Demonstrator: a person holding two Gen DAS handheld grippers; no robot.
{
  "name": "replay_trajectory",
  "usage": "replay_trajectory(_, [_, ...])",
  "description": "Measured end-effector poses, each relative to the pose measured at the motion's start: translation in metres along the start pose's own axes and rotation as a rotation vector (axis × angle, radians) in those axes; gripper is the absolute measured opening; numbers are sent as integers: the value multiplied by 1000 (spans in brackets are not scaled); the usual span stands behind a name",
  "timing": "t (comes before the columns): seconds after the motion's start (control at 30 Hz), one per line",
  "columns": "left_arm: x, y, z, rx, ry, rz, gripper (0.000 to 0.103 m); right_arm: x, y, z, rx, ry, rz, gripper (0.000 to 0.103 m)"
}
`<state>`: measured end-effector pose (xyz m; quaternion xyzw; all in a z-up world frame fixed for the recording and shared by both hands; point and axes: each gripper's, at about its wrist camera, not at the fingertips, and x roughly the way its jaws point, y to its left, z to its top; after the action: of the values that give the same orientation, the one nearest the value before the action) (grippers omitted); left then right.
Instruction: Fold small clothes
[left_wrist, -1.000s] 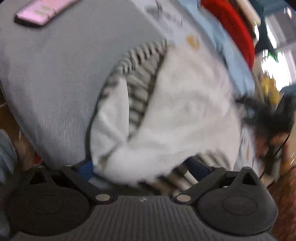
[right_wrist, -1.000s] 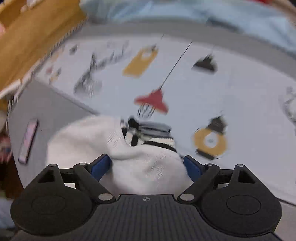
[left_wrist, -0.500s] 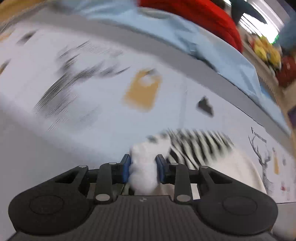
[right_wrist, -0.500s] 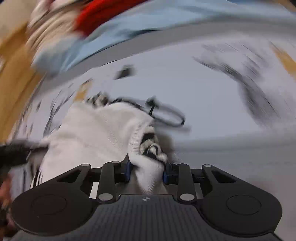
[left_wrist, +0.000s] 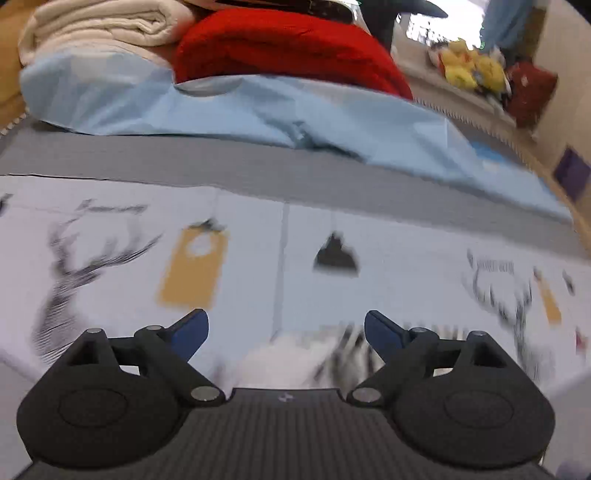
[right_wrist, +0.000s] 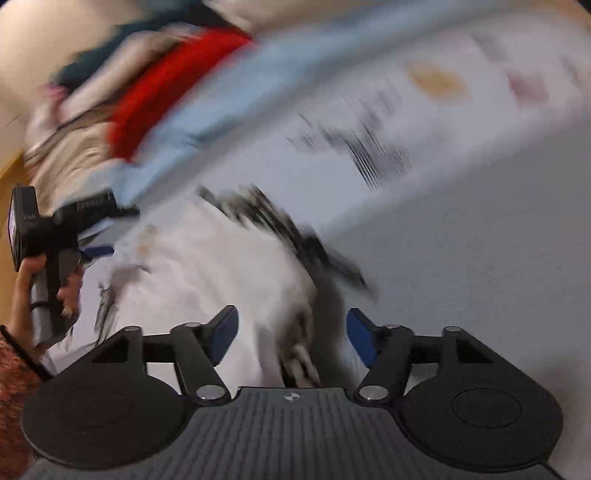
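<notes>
White knit with black-and-white striped trim, the small garment (left_wrist: 295, 360) lies low in my left wrist view, blurred, on the printed sheet (left_wrist: 258, 266) just ahead of my left gripper (left_wrist: 286, 326). Its jaws have just been opening and now stand wide apart; the blue pads touch nothing, and the cloth sits below and between them without being pinched. Further back in that view I see a grey band of the bedding, then a pale blue cover (left_wrist: 258, 107), with a cream folded blanket (left_wrist: 92, 26) at far left and a red blanket (left_wrist: 288, 48) beside it.

From my right wrist view, heavily smeared, a hand (right_wrist: 44, 284) at the left edge grips the other gripper's handle. Next to it the white garment (right_wrist: 214, 266) spreads over the sheet, its dark striped edge running along the upper right side. My right gripper (right_wrist: 291, 332) is just above the garment's near end. Its jaws have also just been opening, and they stand apart with cloth lying loose between the pads, not clamped. Plain grey bedding (right_wrist: 480, 240) fills the right.
</notes>
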<state>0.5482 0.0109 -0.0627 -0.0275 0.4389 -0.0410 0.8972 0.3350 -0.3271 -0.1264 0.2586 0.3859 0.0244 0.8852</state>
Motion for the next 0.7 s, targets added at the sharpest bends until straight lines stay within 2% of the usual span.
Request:
replay_trajectory(0.07, [-36, 14, -33, 5, 29, 66, 94, -4, 14, 7, -153, -58, 3, 78])
replay_trajectory(0.13, [-65, 23, -70, -4, 48, 90, 94, 0, 28, 11, -264, -71, 1, 78])
replay_trajectory(0.2, [-86, 28, -102, -26, 65, 70, 95, 3, 38, 10, -289, -84, 22, 78])
replay_trajectory(0.27, [-87, 32, -121, -75, 66, 61, 95, 14, 48, 16, -313, -105, 57, 78])
replay_trajectory(0.33, [-85, 37, -127, -116, 65, 51, 95, 29, 56, 28, -335, -160, 40, 78])
replay_trajectory(0.4, [-78, 39, -123, -132, 32, 26, 95, 50, 58, 43, -309, -170, 20, 78])
replay_trajectory(0.5, [-65, 37, -112, -145, -6, -11, 95, 87, 54, 54, -238, -58, 54, 75])
replay_trajectory(0.53, [-59, 38, -108, -157, -5, -20, 95, 98, 54, 53, -229, -23, 55, 62])
replay_trajectory(0.57, [-53, 38, -103, -172, 0, -27, 95, 104, 55, 50, -236, -22, 49, 45])
replay_trajectory(0.6, [-45, 38, -99, -180, 6, -24, 95, 106, 58, 45, -273, -42, 26, 6])
replay_trajectory(0.63, [-40, 38, -96, -184, 12, -10, 95, 106, 64, 42, -333, -58, -7, 4])
replay_trajectory(0.7, [-36, 38, -92, -187, 15, 27, 95, 96, 69, 45, -365, -128, -22, 4])
